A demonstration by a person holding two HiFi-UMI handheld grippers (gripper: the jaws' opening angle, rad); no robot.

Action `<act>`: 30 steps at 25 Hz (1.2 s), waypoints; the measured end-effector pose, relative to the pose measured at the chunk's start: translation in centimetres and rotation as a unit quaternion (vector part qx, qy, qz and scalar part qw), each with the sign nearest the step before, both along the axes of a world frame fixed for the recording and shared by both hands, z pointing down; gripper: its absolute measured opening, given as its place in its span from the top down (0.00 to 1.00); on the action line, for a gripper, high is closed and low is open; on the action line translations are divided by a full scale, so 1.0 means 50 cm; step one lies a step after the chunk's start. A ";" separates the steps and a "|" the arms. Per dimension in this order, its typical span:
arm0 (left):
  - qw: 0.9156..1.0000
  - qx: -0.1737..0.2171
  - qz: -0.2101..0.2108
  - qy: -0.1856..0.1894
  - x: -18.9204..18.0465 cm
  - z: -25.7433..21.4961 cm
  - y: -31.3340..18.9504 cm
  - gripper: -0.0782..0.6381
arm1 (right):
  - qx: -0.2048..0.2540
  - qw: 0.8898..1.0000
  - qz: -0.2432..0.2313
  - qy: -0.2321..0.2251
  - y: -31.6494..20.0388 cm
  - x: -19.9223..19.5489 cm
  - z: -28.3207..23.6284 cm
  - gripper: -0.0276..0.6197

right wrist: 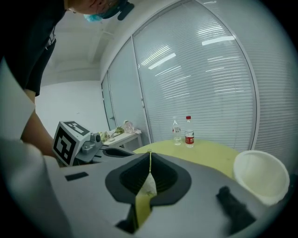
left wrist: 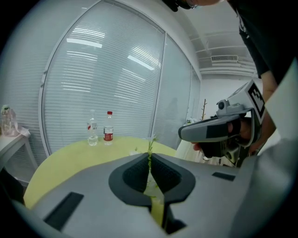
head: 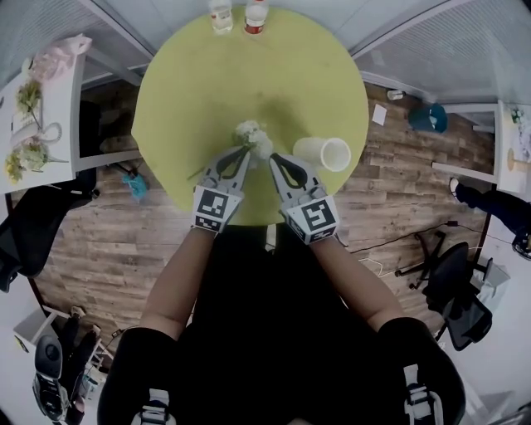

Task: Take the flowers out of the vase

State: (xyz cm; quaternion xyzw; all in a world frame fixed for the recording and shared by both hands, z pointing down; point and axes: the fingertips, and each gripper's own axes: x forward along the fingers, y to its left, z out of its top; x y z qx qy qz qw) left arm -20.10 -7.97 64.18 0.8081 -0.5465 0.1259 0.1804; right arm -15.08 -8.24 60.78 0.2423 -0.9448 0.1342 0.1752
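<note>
A small bunch of white flowers (head: 252,135) lies low over the yellow-green round table (head: 199,75), and both grippers' tips meet at it. My left gripper (head: 241,153) is shut on a thin green stem (left wrist: 150,148) that sticks up between its pads. My right gripper (head: 273,158) is shut too, with a thin green stem (right wrist: 150,160) in its seam and pale petals behind the pads. The white vase (head: 323,153) lies on its side just right of the right gripper, its mouth (right wrist: 260,176) facing the camera, nothing in it.
Two water bottles (head: 237,17) stand at the table's far edge. A side table with more flowers (head: 29,133) is at the left. Office chairs (head: 452,290) and a wooden floor surround the table. The near table edge is right under my wrists.
</note>
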 end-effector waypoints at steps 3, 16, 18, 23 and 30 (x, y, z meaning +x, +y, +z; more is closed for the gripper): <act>1.000 -0.013 0.000 0.003 0.007 0.028 -0.007 0.86 | -0.007 1.000 0.004 0.001 -0.003 0.003 0.013 0.93; 0.999 -0.039 0.021 0.002 0.048 0.095 -0.016 0.86 | -0.026 1.000 0.016 0.006 -0.016 0.022 0.048 0.93; 0.999 -0.042 0.023 0.001 0.050 0.099 -0.015 0.86 | -0.028 0.999 0.016 0.005 -0.015 0.023 0.051 0.93; 0.998 -0.046 0.030 0.018 0.065 0.099 -0.007 0.75 | -0.030 0.999 0.016 0.005 -0.009 0.031 0.050 0.93; 0.999 -0.025 0.026 0.025 0.064 0.052 0.000 0.69 | -0.022 1.000 0.015 0.005 0.001 0.038 0.029 0.93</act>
